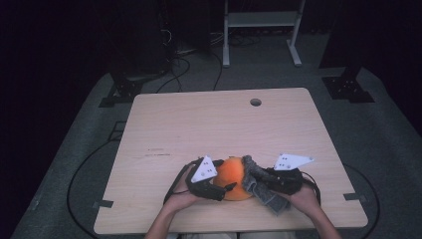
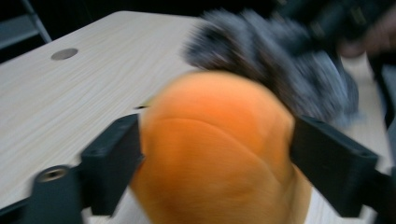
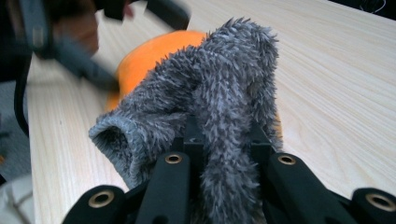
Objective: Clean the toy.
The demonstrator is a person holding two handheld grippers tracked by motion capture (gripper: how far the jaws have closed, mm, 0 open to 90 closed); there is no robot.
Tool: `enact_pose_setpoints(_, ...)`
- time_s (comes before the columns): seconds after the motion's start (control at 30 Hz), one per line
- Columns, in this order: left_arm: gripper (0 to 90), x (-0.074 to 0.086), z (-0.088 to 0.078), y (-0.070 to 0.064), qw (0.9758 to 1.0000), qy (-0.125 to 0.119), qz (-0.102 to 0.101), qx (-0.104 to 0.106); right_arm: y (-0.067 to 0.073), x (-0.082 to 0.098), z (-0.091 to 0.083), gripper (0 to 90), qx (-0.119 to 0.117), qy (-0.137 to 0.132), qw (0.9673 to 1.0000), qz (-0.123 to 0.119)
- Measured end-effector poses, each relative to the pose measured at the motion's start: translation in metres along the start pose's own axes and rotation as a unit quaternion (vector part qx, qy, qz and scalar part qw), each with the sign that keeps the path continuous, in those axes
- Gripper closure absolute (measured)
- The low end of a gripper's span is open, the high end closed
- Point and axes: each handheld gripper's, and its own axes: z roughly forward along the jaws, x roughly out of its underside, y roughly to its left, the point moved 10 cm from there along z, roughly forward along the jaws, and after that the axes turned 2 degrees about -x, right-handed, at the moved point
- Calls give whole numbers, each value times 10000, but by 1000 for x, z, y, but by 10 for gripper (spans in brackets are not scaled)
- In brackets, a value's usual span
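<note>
From above I see bare table (image 1: 209, 124) beyond; my left gripper (image 2: 217, 154) straddles the orange ball (image 2: 215, 149), jaws wide, while my right gripper (image 3: 224, 140) clamps the grey cloth (image 3: 219, 88).

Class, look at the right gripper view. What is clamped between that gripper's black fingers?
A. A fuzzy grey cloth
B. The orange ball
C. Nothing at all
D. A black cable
A. In the right gripper view, the fuzzy grey cloth is pinched between the right gripper fingers and rises in front of them, while the orange ball lies behind the cloth, outside that grip.
</note>
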Motion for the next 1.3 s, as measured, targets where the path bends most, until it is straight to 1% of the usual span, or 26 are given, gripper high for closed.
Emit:
enact_pose_setpoints(0.03, 93, 0, 0, 5, 9997, -23, -250, -11, 3, 1, -2, 760, 24, 45, 10000, -55)
enact_pose_setpoints(0.07, 77, 3, 1, 10, 9989, 54, -474, -23, 5, 2, -3, 760, 3, 68, 9999, -115)
enact_pose_setpoints(0.1, 54, 8, 4, 11, 9976, 194, -658, 55, 9, 3, -5, 760, -42, 78, 9998, -150)
enact_pose_setpoints(0.13, 58, 13, 6, 8, 9959, 313, -812, 243, 11, 5, -6, 760, -66, 108, 9998, -175)
enact_pose_setpoints(0.17, 108, 16, 8, 3, 9947, 345, -861, 435, 11, 6, -7, 759, -66, 140, 9996, -227)
enact_pose_setpoints(0.2, 203, 17, 8, 1, 9960, 312, -731, 399, 12, 6, -8, 760, -54, 165, 9995, -250)
enact_pose_setpoints(0.27, 273, 16, 6, -4, 9981, 358, -377, 342, 12, 2, -12, 760, 9, 187, 9994, -307)
enact_pose_setpoints(0.33, 303, 16, 3, -9, 9986, 363, -54, 388, 19, -7, -16, 760, -125, -41, 9995, -299)
enact_pose_setpoints(0.37, 308, 16, 2, -11, 9985, 369, 21, 410, 23, -11, -17, 760, -186, -126, 9992, -345)
enact_pose_setpoints(0.4, 312, 16, 1, -12, 9983, 388, 73, 439, 24, -14, -17, 760, -147, -147, 9990, -402)
enact_pose_setpoints(0.47, 298, 15, 0, -11, 9982, 378, 21, 461, 22, -14, -13, 760, -153, -95, 9990, -411)
enact_pose_setpoints(0.5, 258, 13, 1, -10, 9981, 365, -74, 486, 20, -11, -11, 760, -138, -45, 9990, -416)
enact_pose_setpoints(0.57, 124, 9, 4, -7, 9974, 459, -335, 445, 20, -5, -9, 761, -114, 37, 9989, -451)
enact_pose_setpoints(0.6, 69, 10, 7, -7, 9965, 582, -414, 431, 22, -4, -9, 761, -127, 42, 9988, -473)
enact_pose_setpoints(0.67, 88, 14, 13, -10, 9940, 715, -578, 592, 23, -5, -10, 761, -118, 85, 9985, -522)
enact_pose_setpoints(0.7, 149, 14, 14, -12, 9935, 681, -622, 661, 22, -5, -10, 761, -86, 102, 9985, -533)
enact_pose_setpoints(0.8, 313, 6, 9, -14, 9981, 382, -217, 440, 17, -8, -15, 761, 24, 70, 9988, -475)
enact_pose_setpoints(0.83, 336, 2, 9, -15, 9991, 222, -82, 340, 17, -11, -19, 761, 54, -17, 9990, -450)
enact_pose_setpoints(0.87, 349, -3, 9, -17, 9996, 108, 162, 198, 18, -17, -22, 761, 72, -142, 9988, -465)
enact_pose_setpoints(0.93, 349, -8, 11, -23, 9973, -14, 737, -31, 25, -28, -23, 761, -10, -364, 9979, -536)
enact_pose_setpoints(0.97, 344, -7, 12, -25, 9964, -11, 846, -18, 28, -31, -21, 760, -25, -368, 9975, -601)
enact_pose_setpoints(1.03, 339, 1, 11, -21, 9962, 178, 847, 28, 27, -27, -15, 761, 73, -225, 9969, -744)
enact_pose_setpoints(1.13, 333, 14, 5, -16, 9973, 311, 611, 278, 12, -13, -11, 760, 150, -136, 9986, -480)
enact_pose_setpoints(1.2, 270, 15, 3, -12, 9984, 320, 342, 324, 2, -5, -10, 760, 115, -138, 9997, -140)
enact_pose_setpoints(1.27, 134, 9, 4, -8, 9988, 339, -24, 344, 6, -4, -8, 760, 93, -134, 9997, -164)
enact_pose_setpoints(1.3, 94, 4, 4, -8, 9988, 267, -214, 349, 11, -5, -6, 760, 97, -115, 9996, -242)
